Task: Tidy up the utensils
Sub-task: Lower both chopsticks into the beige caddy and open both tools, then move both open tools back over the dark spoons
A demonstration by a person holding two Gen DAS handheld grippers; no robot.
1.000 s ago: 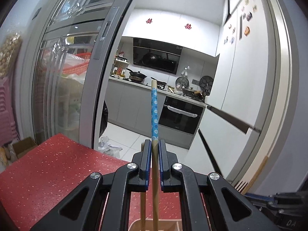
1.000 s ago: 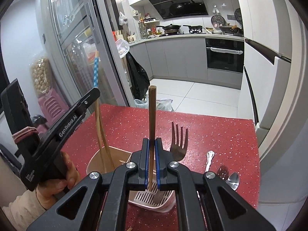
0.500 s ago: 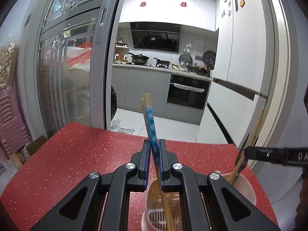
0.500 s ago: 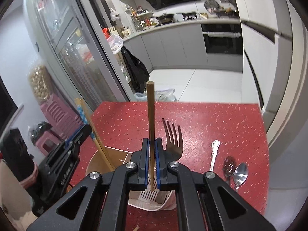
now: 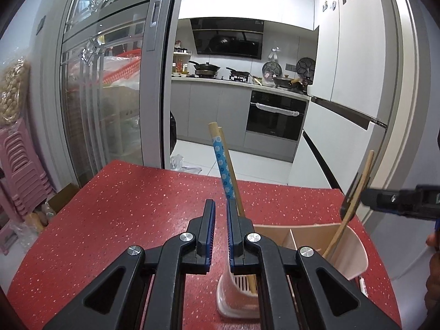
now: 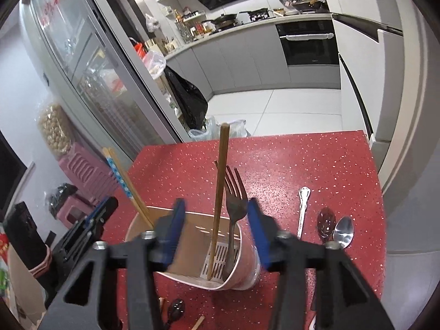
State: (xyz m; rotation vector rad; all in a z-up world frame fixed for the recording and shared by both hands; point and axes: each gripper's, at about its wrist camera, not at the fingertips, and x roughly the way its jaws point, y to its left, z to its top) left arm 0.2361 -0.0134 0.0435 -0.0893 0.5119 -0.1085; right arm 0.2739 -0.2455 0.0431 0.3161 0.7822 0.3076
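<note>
Chopsticks (image 5: 224, 165) with a blue flower-patterned band are leaning in the compartmented utensil holder (image 5: 354, 250), their shafts passing just right of the left gripper (image 5: 220, 220), whose blue-padded jaws are standing narrowly parted and gripping nothing. No readable writing is showing on any utensil. Between the widely spread jaws of the right gripper (image 6: 216, 220), a plain brown chopstick (image 6: 220, 189) and a dark metal fork (image 6: 233, 198) are standing tines-up in the holder's slotted compartment (image 6: 220, 258). Right of that gripper, an ornate silver handle (image 6: 303, 209), a reddish spoon (image 6: 326, 221) and a silver spoon (image 6: 343, 231) are lying on the red speckled table (image 6: 302, 159).
</note>
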